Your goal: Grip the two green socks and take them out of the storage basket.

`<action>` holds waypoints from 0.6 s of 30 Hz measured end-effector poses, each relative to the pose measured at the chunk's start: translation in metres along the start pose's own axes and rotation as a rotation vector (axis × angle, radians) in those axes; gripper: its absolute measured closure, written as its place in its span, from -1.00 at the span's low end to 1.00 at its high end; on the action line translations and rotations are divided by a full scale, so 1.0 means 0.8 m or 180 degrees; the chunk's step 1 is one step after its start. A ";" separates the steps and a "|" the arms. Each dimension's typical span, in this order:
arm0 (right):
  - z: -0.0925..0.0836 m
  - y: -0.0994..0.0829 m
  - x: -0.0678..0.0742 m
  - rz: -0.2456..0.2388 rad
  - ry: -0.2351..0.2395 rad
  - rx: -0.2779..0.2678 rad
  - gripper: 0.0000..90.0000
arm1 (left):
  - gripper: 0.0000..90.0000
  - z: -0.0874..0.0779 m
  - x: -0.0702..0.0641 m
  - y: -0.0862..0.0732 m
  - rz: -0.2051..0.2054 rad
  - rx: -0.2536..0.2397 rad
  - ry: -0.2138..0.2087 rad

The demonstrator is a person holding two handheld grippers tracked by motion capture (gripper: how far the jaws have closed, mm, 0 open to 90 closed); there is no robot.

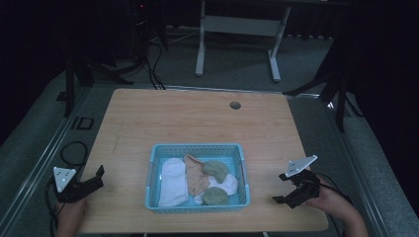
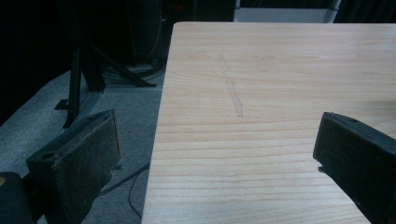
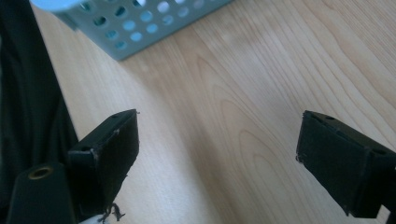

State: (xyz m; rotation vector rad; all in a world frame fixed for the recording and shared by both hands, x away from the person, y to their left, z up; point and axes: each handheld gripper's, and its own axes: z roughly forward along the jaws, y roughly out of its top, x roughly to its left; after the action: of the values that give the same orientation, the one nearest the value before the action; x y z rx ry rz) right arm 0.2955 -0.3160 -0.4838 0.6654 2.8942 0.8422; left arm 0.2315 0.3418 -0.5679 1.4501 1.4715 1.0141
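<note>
Wooden table (image 1: 197,118) bears 1 blue basket (image 1: 196,206) between 2 hand-held grippers, left (image 1: 99,177) and right (image 1: 281,187), jaws apart.

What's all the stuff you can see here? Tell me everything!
table: one, light wood, middle of the high view
basket: one, light blue with holes, near the table's front edge
white socks: two, white, in the basket, at its left and right
orange sock: one, peach-orange, middle of the basket
green socks: two, grey-green, right part of the basket
desk frame: one, white, on the floor behind the table
left hand-held gripper: one, black, open, at the table's left edge
right hand-held gripper: one, black, open, right of the basket
</note>
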 end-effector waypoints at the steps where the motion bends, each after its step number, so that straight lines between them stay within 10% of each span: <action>1: -0.001 0.002 0.001 -0.0005 0.0016 -0.0002 -0.72 | -0.99 0.000 0.000 0.000 0.0003 0.0003 -0.0002; 18: -0.014 0.048 0.018 -0.0154 0.0038 -0.0098 -0.70 | -0.99 0.000 -0.002 0.000 0.0066 -0.0003 -0.0003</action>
State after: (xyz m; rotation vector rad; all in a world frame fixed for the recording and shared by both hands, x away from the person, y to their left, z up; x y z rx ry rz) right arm 0.2957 -0.2866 -0.4528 0.5870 2.8887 0.8861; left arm 0.2313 0.3399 -0.5679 1.4680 1.4578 1.0264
